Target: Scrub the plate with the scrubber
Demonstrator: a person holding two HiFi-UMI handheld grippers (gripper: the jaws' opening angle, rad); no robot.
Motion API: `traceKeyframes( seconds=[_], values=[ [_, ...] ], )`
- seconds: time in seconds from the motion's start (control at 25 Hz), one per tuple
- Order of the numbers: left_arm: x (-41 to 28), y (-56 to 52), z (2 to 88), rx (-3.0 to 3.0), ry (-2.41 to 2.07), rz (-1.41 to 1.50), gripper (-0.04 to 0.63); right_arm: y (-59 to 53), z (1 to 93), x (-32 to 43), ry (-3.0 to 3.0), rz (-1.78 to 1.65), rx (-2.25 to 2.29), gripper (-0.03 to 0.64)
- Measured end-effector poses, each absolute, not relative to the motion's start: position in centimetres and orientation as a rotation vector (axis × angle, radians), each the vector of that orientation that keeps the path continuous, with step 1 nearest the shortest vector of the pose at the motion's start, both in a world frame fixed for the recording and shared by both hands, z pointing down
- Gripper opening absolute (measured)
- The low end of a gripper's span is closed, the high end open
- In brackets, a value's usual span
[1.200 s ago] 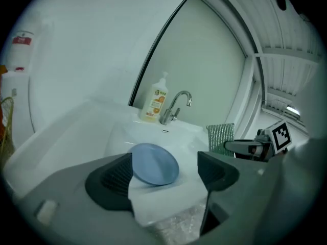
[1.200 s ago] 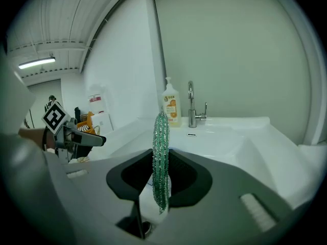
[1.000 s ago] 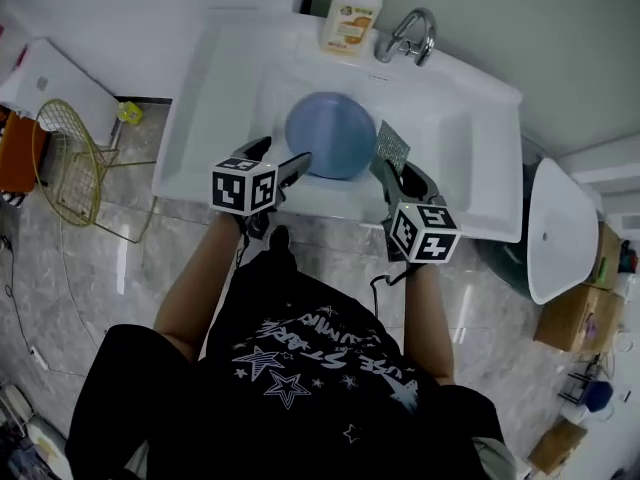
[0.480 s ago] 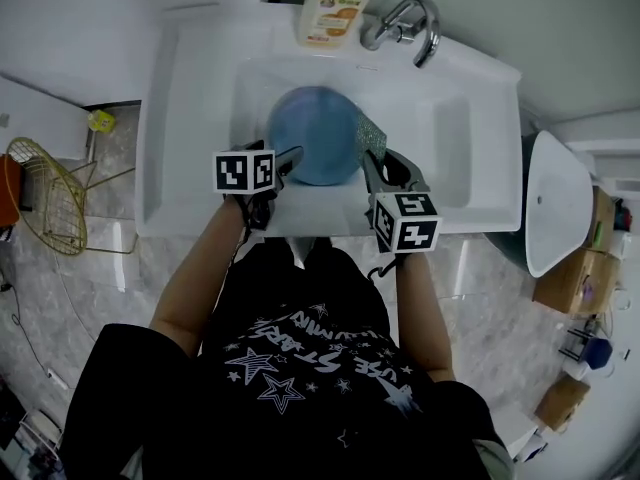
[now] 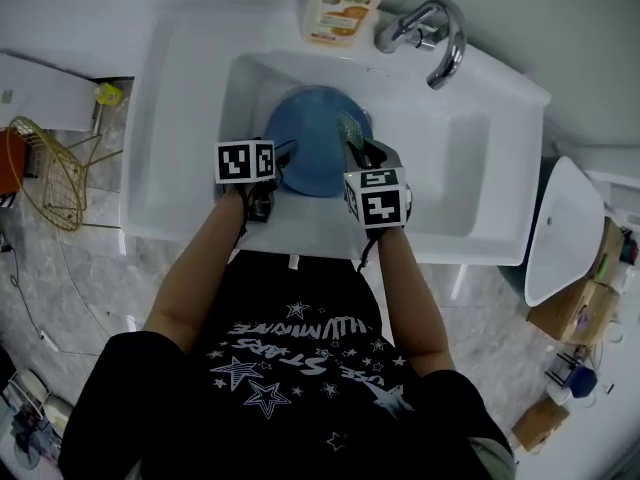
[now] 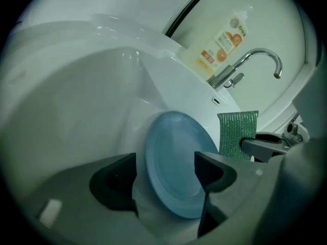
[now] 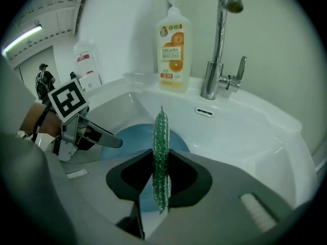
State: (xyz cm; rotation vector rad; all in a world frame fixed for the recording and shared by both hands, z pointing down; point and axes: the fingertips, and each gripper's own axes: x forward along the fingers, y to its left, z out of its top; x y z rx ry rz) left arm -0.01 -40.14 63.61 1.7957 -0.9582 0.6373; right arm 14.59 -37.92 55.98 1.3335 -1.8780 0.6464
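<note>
Scrubber (image 7: 161, 129) tight inside right hand-held gripper (image 7: 161, 160)

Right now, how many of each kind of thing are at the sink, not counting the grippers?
plate: 1
scrubber: 1
soap bottle: 1
tap: 1
Total: 4
</note>
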Motion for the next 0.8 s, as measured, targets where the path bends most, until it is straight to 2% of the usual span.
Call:
traceKeyframes(
  seconds=[0.16, 0.24, 0.28, 0.44, 0.48, 0.8],
  values=[
    [-0.2, -40.7, 64.2, 1.761, -0.993, 0.603, 0.359, -39.1, 58.1, 14.3, -1.849, 0.655, 1.292, 0.112],
    [-0.2, -40.9, 64.8, 1.749, -1.001, 0.618, 0.331, -39.7, 59.0, 14.1, -1.834, 0.648, 1.271, 0.112],
    [-0.4, -40.9, 65.1, 1.741, -1.012, 0.638, 0.297, -40.0, 59.4, 14.0, -1.824, 0.633, 1.263, 0.112],
    [-1.7, -41.0, 66.1, 1.698, -1.07, 0.706, 0.058, -41.4, 60.6, 13.7, -1.795, 0.548, 1.243, 0.112],
    [-1.9, -41.0, 66.2, 1.691, -1.076, 0.707, 0.037, -41.7, 60.8, 13.6, -1.788, 0.522, 1.24, 0.112],
    [-1.6, -40.7, 66.6, 1.701, -1.048, 0.713, 0.034, -43.6, 62.9, 11.8, -1.653, 0.195, 1.117, 0.11]
  ],
)
